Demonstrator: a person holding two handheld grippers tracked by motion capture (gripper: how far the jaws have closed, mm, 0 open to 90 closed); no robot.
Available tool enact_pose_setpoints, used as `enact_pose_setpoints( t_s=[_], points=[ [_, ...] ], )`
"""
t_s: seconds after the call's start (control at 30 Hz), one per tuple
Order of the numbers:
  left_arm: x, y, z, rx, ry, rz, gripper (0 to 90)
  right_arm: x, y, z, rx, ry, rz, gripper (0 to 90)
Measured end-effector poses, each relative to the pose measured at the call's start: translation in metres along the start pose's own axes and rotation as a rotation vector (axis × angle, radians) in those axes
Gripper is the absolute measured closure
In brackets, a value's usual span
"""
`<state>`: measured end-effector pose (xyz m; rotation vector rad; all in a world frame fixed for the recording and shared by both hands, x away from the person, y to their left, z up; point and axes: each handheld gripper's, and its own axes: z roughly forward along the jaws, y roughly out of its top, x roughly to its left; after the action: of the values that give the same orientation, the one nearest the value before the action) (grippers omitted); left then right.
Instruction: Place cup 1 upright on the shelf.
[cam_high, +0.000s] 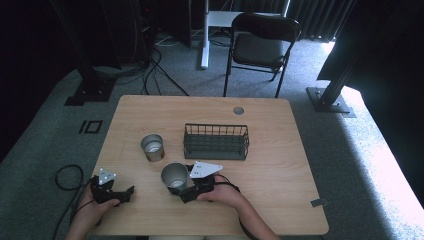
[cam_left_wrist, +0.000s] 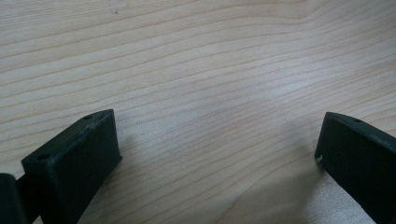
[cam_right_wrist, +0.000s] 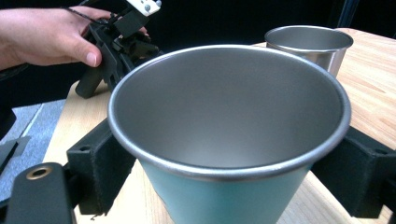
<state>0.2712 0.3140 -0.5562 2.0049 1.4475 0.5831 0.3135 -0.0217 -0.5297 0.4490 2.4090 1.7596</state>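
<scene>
A teal metal cup (cam_right_wrist: 224, 205) with a steel inside stands upright between the black jaws of my right gripper (cam_high: 182, 192), which press both its sides; from above the cup (cam_high: 174, 176) sits near the table's front middle. A second steel cup (cam_high: 152, 147) stands upright a little farther back and left, also in the right gripper view (cam_right_wrist: 310, 44). A dark wire basket (cam_high: 216, 141) stands behind them. My left gripper (cam_high: 127, 192) rests at the front left, held by a hand, its jaws wide apart over bare wood (cam_left_wrist: 215, 140).
The wooden table (cam_high: 280, 190) has a round cable hole (cam_high: 238, 110) near its back edge. Behind the table stand a black folding chair (cam_high: 260, 45) and dark frame posts on grey carpet. A cable loop (cam_high: 67, 177) lies on the floor at left.
</scene>
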Motion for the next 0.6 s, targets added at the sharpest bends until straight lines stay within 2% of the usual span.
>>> enact_pose_setpoints(
  t_s=[0.2, 0.33, 0.43, 0.6],
  points=[
    [0.000, 0.000, 0.000, 0.000, 0.000, 0.000, 0.3, 0.004, 0.001, 0.005, 0.000, -0.013, -0.009, 13.1],
    [0.000, 0.000, 0.000, 0.000, 0.000, 0.000, 0.3, 0.005, 0.004, 0.009, 0.014, -0.015, 0.019, 13.8],
    [0.000, 0.000, 0.000, 0.000, 0.000, 0.000, 0.3, 0.005, 0.005, 0.010, 0.017, -0.012, 0.018, 13.8],
    [0.000, 0.000, 0.000, 0.000, 0.000, 0.000, 0.3, 0.005, 0.011, 0.008, -0.007, -0.012, 0.024, 13.9]
  ],
)
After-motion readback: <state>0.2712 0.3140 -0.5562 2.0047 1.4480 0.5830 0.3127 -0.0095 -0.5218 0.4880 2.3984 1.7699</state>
